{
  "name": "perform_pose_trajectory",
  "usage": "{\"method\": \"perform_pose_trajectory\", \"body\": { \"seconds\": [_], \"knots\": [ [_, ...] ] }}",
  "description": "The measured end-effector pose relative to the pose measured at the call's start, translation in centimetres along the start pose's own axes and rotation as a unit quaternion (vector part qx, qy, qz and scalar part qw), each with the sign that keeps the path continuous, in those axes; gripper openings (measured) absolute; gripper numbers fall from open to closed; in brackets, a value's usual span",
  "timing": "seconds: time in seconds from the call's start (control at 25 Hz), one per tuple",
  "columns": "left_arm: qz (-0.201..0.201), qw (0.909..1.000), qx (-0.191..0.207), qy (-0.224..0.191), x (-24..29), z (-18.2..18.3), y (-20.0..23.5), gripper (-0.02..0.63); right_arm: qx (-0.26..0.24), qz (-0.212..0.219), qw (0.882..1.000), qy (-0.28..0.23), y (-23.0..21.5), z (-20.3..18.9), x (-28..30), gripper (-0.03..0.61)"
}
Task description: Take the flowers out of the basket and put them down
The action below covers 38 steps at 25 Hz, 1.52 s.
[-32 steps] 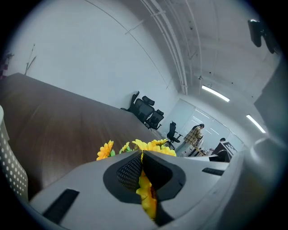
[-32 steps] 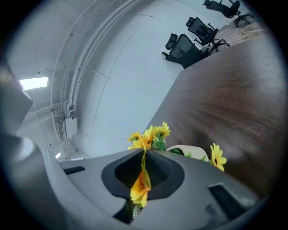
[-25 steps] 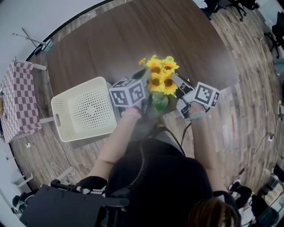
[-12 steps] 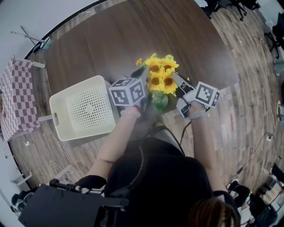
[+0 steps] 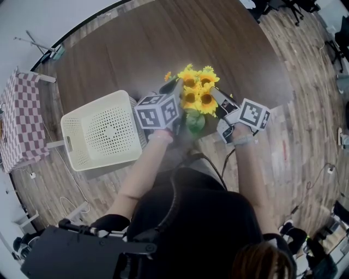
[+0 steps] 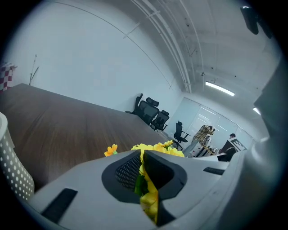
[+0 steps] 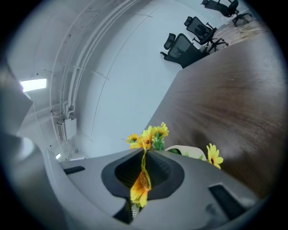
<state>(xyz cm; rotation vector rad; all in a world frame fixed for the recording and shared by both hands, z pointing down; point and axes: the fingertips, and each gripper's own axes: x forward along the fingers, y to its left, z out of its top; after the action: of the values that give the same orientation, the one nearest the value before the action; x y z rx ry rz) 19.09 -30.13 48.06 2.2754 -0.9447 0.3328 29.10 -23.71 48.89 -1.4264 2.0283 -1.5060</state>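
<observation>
A bunch of yellow sunflowers [image 5: 199, 90] with a green base [image 5: 195, 122] is held up over the dark wooden table [image 5: 163, 43], between both grippers. My left gripper [image 5: 173, 86] grips it from the left. Yellow petals and a green leaf [image 6: 150, 197] sit in the narrow gap of the left gripper [image 6: 141, 155], whose jaws have just been opening a little. My right gripper [image 5: 214, 93] comes in from the right. In the right gripper view its pads squeeze one sunflower head [image 7: 140, 184] at the gripper [image 7: 144, 152]. The white perforated basket [image 5: 90, 106] stands to the left, apart from the flowers.
The basket's wall [image 6: 13, 175] shows at the left edge of the left gripper view. A small table with a checked cloth [image 5: 22, 125] stands on the floor at far left. Office chairs [image 5: 278, 8] are beyond the table at top right. A loose sunflower [image 7: 213, 156] lies on the table.
</observation>
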Motion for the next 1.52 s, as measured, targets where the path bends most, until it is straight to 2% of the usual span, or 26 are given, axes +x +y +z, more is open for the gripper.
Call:
{"method": "perform_pose_trajectory", "body": {
  "seconds": [0.12,0.2,0.36,0.52,0.64,0.68,0.96,1.08,1.2,1.52],
  "knots": [
    [0.010,0.9999,-0.001,-0.005,-0.1,0.3,0.3,0.057,0.003,0.009,1.000,-0.001,0.3,0.1,0.1,0.008],
    [0.017,0.9998,-0.003,-0.009,-0.3,0.5,0.5,0.057,0.008,0.021,1.000,-0.003,0.8,0.1,0.2,0.008],
    [0.030,0.9994,-0.005,-0.019,-0.8,0.8,1.1,0.057,0.001,0.004,1.000,-0.003,0.3,0.1,0.0,0.008],
    [0.036,0.9990,-0.010,-0.026,-1.1,0.9,1.6,0.057,0.012,0.028,1.000,-0.007,1.3,0.1,0.4,0.009],
    [0.043,0.9985,-0.012,-0.033,-1.5,1.0,1.8,0.001,0.007,0.023,1.000,-0.006,1.1,0.1,0.4,0.009],
    [0.043,0.9984,-0.015,-0.035,-1.7,0.9,1.8,0.001,0.004,0.018,1.000,-0.005,0.9,0.1,0.3,0.009],
    [0.037,0.9978,-0.021,-0.051,-2.6,1.2,1.7,0.000,0.001,0.008,1.000,-0.006,0.5,0.2,0.0,0.009],
    [0.026,0.9982,-0.024,-0.049,-2.7,0.9,1.3,0.000,0.008,0.017,1.000,-0.008,0.9,0.2,0.2,0.009],
    [0.016,0.9986,-0.024,-0.043,-2.8,0.3,0.9,0.000,-0.014,-0.006,1.000,-0.005,0.2,0.3,0.0,0.012],
    [-0.003,0.9992,-0.020,-0.034,-2.9,-0.4,-0.1,0.000,-0.050,-0.014,0.999,-0.008,0.8,0.3,0.4,0.023]
  ]
}}
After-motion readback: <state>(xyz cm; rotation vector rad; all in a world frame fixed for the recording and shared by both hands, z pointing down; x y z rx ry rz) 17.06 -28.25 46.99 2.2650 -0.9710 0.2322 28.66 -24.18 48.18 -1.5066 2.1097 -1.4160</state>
